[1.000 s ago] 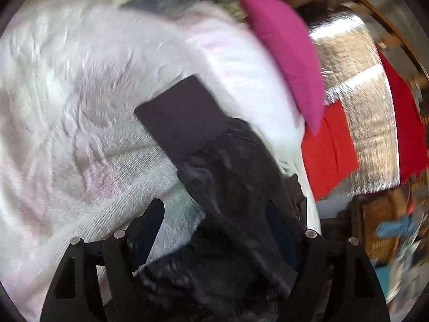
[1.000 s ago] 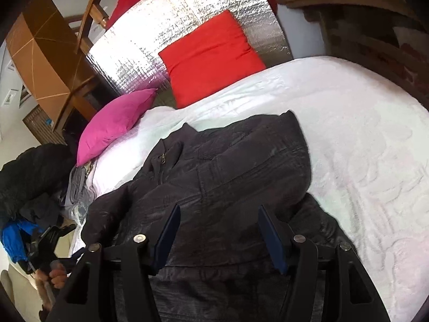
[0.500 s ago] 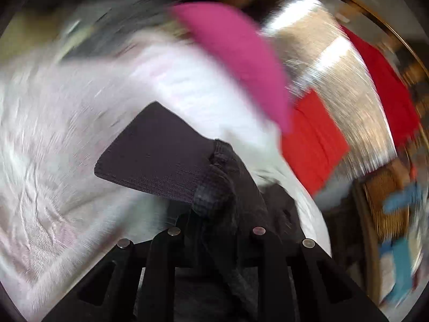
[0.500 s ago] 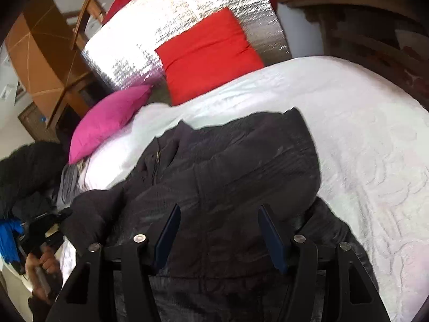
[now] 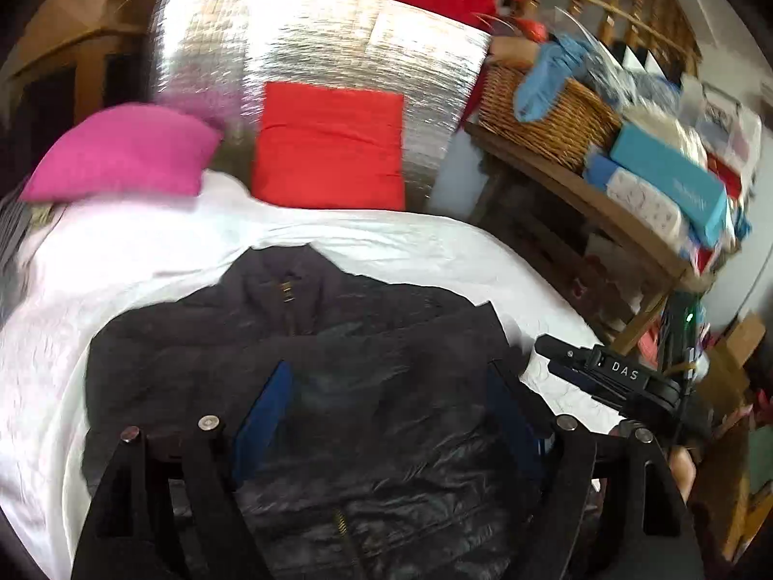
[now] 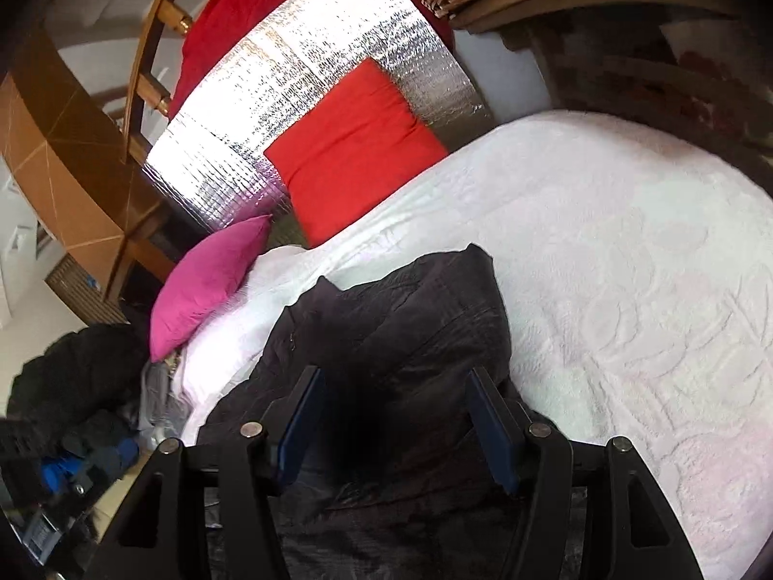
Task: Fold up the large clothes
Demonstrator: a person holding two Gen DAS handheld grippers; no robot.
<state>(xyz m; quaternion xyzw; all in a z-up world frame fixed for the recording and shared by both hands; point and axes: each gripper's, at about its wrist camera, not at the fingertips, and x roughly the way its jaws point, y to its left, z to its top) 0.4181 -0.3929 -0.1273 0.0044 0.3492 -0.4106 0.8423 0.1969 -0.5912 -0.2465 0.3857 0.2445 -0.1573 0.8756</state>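
Both the left hand-held gripper [image 5: 386, 396] and right hand-held gripper [image 6: 393, 411] gape wide, seemingly empty, hiding the black jacket's [image 5: 309, 338] hem.

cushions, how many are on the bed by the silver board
2. A pink cushion lies at the head of the bed, toward the left. A red cushion leans against the silver board just to its right. The black jacket might hide others.
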